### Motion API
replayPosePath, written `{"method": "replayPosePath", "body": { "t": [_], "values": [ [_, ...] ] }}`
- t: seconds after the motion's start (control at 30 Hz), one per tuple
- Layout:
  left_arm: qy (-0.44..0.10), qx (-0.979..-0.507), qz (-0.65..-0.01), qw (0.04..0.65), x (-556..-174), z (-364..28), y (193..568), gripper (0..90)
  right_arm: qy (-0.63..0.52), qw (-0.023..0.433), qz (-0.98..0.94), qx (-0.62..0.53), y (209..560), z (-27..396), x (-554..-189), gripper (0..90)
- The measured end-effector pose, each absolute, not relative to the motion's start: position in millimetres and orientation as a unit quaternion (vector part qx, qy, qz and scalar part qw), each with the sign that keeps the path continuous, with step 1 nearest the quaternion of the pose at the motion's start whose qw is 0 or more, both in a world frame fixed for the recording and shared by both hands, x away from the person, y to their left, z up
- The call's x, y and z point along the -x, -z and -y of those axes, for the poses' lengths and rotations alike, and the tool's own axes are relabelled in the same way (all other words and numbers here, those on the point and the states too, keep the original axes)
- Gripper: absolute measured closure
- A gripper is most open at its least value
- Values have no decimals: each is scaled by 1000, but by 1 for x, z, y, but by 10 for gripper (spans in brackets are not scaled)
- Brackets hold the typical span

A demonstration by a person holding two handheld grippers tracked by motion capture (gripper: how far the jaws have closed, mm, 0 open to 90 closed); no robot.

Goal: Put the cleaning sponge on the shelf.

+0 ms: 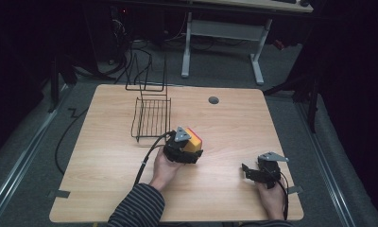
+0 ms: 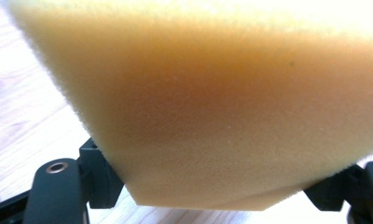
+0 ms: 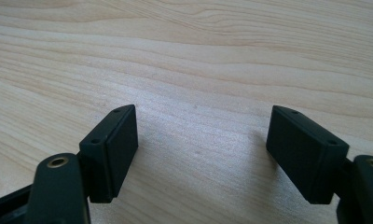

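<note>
A yellow sponge (image 1: 195,141) with a red-orange face sits between the jaws of my left gripper (image 1: 189,149) near the middle of the wooden table (image 1: 102,156). In the left gripper view the sponge (image 2: 222,102) is seen close up, its foam pinched between the two black jaws, and my left gripper (image 2: 217,189) is shut on it. At the front right of the table, my right gripper (image 1: 249,171) rests low over the wood. Seen from its own camera, my right gripper (image 3: 202,149) is open, with bare table between its pads.
A black wire rack (image 1: 151,116) stands on the far left part of the table, just behind the sponge. A round grey cable hole (image 1: 213,100) lies near the far edge. Cables run over the floor at the left. A white desk frame (image 1: 225,30) stands beyond the table.
</note>
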State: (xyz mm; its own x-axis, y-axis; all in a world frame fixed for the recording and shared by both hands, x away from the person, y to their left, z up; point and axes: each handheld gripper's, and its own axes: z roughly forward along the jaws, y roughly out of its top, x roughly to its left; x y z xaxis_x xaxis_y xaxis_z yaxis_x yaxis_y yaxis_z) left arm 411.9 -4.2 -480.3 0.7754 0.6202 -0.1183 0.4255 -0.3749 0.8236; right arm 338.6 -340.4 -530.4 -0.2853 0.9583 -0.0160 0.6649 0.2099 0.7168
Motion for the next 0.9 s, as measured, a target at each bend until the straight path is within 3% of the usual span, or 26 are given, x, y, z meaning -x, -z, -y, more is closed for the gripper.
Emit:
{"method": "replayPosePath", "body": {
  "t": [0.9],
  "values": [
    [-119, -805, -338, 473, -403, -52, 450, 236, -308, 239, -740, -548, 530, 340, -339, 252]
  ]
}}
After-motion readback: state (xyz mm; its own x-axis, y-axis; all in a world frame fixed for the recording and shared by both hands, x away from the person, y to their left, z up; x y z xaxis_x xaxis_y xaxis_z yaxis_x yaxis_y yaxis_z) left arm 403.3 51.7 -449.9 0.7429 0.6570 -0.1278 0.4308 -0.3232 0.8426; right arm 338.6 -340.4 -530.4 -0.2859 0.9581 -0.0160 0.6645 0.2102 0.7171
